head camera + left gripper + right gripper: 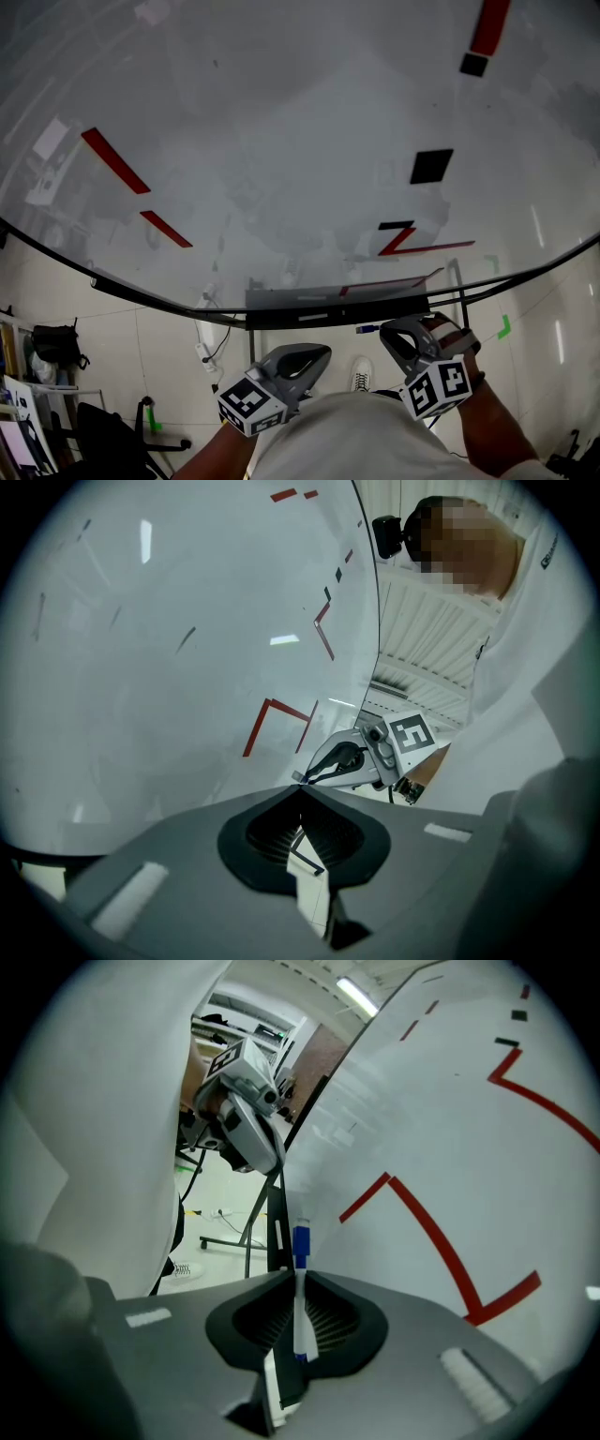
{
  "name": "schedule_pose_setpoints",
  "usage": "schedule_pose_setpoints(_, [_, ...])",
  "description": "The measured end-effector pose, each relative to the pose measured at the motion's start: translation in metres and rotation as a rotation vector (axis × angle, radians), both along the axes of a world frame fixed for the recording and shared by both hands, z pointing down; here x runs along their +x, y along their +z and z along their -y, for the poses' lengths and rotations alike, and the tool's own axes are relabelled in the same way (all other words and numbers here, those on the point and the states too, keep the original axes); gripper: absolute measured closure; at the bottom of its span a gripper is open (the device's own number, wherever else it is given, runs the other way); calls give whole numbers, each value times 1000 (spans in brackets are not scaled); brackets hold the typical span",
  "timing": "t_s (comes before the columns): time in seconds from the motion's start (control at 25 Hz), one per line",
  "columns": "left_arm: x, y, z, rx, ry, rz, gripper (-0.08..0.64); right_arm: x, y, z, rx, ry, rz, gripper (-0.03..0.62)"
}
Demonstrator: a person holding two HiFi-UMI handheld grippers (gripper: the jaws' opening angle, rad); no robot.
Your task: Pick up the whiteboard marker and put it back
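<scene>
The whiteboard marker (300,1309), white with a blue cap (301,1243), stands upright between the jaws of my right gripper (296,1274), which is shut on it. In the head view its blue tip (367,329) pokes out left of the right gripper (386,331), just below the whiteboard's black tray (328,302). My left gripper (322,353) hangs lower left of the tray, near my body. Its jaws (300,787) are shut, tips touching, with nothing between them. From the left gripper view the right gripper (342,759) shows close to the board.
The whiteboard (281,141) fills the front, with red tape strips (114,160) and black squares (431,166) on it. Its stand legs (253,1218) reach the tiled floor. A black bag (56,345) and a chair (112,436) stand at lower left.
</scene>
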State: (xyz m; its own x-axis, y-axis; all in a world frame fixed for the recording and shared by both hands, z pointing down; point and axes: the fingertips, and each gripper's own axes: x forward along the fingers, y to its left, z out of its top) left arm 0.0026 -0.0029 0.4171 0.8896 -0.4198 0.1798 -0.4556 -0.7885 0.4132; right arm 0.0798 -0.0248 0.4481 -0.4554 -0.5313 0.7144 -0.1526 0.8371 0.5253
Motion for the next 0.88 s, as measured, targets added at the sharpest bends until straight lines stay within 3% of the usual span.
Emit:
schedule_pose_setpoints(0.32, [-1,-2,-1,7,-4,9,543,14,21,10,-20,19,-115,558])
schedule_pose_setpoints(0.88, [-3,-5,2,-11,-25,2,543,22,51,22,-32,1,-189,558])
